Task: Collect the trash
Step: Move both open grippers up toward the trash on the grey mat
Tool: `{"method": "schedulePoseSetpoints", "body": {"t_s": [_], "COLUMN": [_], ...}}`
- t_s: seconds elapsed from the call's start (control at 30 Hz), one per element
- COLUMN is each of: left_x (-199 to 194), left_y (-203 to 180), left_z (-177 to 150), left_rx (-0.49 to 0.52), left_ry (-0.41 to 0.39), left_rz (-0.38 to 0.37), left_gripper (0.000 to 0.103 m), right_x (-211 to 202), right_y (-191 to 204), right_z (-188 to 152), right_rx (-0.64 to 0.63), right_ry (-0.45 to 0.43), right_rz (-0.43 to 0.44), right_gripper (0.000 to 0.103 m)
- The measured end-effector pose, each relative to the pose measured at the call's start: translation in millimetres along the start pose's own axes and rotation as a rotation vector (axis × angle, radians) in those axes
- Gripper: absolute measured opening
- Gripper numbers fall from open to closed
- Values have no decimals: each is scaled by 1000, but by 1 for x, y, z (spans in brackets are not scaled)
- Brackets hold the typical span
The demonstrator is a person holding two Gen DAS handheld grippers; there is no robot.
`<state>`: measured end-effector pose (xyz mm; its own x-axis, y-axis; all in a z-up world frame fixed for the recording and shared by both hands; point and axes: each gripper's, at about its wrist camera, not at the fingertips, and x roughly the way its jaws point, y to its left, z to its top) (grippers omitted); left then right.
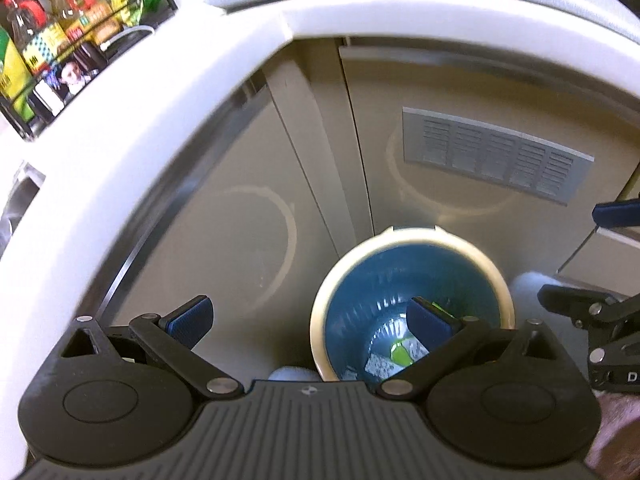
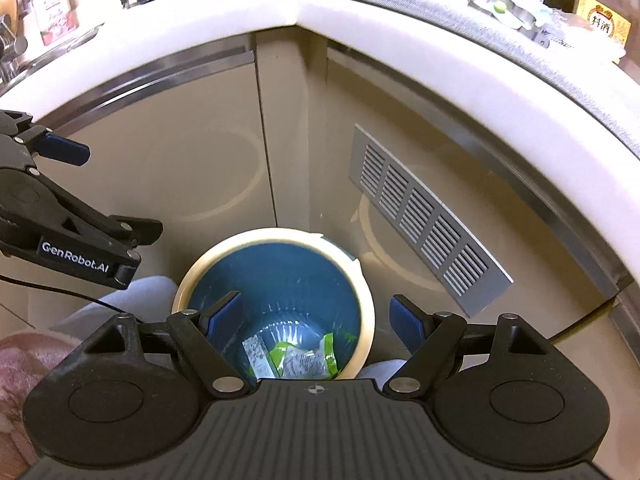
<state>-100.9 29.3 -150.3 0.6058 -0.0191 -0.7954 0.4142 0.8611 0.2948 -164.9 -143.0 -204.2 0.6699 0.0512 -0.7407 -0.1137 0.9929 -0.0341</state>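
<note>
Two handheld grippers hang above a small round trash bin (image 2: 276, 236) that stands on the floor in the inner corner of a kitchen cabinet run, beneath a white countertop (image 2: 400, 28). The bin has a cream rim and a blue liner. At its bottom lie crumpled wrappers (image 2: 298, 358), green and white, with a pale printed strip just beside them. The right gripper (image 2: 316, 320) points steeply down over the bin with its blue-padded fingers (image 2: 226, 314) spread wide and nothing between them; one pad sits over the bin's mouth, the other just outside the rim. The left gripper (image 1: 308, 320) is likewise spread wide and empty, one pad over the bin's opening, the other over the cabinet door to the left. Each gripper appears at the edge of the other's view. A grey louvred vent (image 2: 428, 216) is set in the cabinet door to the right of the bin. On the countertop stand bottles (image 1: 68, 4) in a black wire rack, and a grey cloth (image 2: 460, 12) lies along its right stretch.
</note>
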Motion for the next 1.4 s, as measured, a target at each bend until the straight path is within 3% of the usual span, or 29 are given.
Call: {"method": "schedulePoseSetpoints", "body": {"t_s": [0.63,0.93,1.2,1.4], "left_x": [-44,-49,-42,-34], "left_y": [21,26,46,53], "left_z": [74,111,153,196], "left_rx": [-29,-16,-111,-175], "left_ry": [-151,-222,-230,-255], "left_rz": [-12,34,-4,-42], "left_gripper": [103,103,103,103], "right_x": [-59,-72,-73,-70], "right_y": [-30,-50,-82,-126], "right_z": [39,65,94,127], "right_rx": [40,55,97,215], "right_ry": [-196,-290,-365,-432], "right_rz": [40,-3,-64,-98], "right_gripper": [82,84,86,89]}}
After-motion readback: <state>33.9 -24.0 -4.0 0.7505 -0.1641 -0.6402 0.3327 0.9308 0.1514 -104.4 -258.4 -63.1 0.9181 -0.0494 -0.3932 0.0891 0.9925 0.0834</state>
